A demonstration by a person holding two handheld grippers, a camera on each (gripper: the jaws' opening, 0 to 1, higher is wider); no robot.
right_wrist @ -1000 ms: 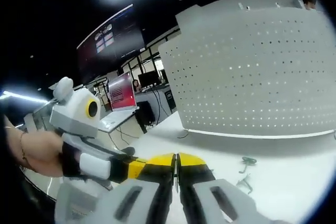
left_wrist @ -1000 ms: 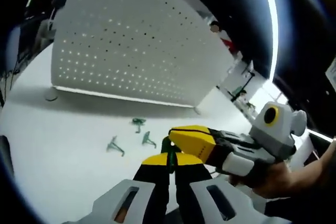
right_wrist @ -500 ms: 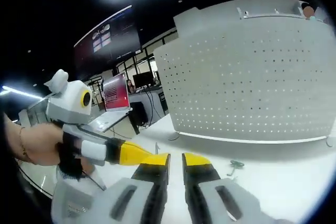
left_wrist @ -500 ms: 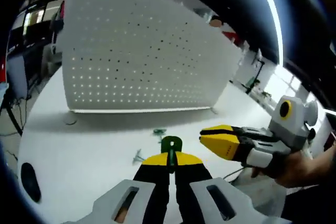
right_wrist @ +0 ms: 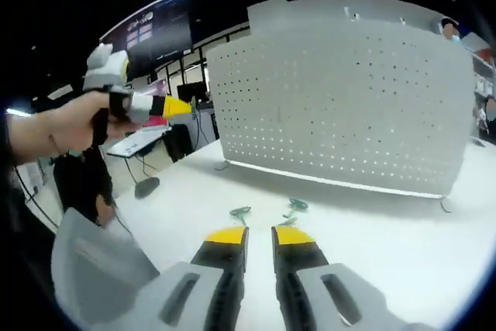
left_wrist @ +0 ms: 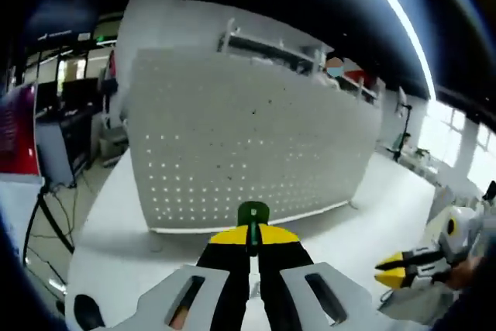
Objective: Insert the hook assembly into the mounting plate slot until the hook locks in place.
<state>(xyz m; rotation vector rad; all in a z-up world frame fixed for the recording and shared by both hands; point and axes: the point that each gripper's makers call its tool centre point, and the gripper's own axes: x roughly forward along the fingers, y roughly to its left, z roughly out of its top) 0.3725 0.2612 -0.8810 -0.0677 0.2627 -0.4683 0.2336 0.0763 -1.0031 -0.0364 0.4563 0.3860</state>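
Hook (left_wrist: 253,214) between left hand-held gripper (left_wrist: 252,239) tips

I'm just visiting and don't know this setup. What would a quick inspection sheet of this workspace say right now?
Surface: white table, mostly bare.
Job's things: white perforated mounting plate stands upright on small feet; one green hook sits in the left gripper's tips; three more green hooks lie loose on the table in front of the plate.
Clutter: a dark computer mouse near the table edge.
Grippers: left gripper shut on the hook, raised toward the plate; right gripper slightly open and holding nothing, low over the table.
Cables: dark cables hang off the table side.
Surroundings: office with monitors, ceiling lights, shelving behind the plate.
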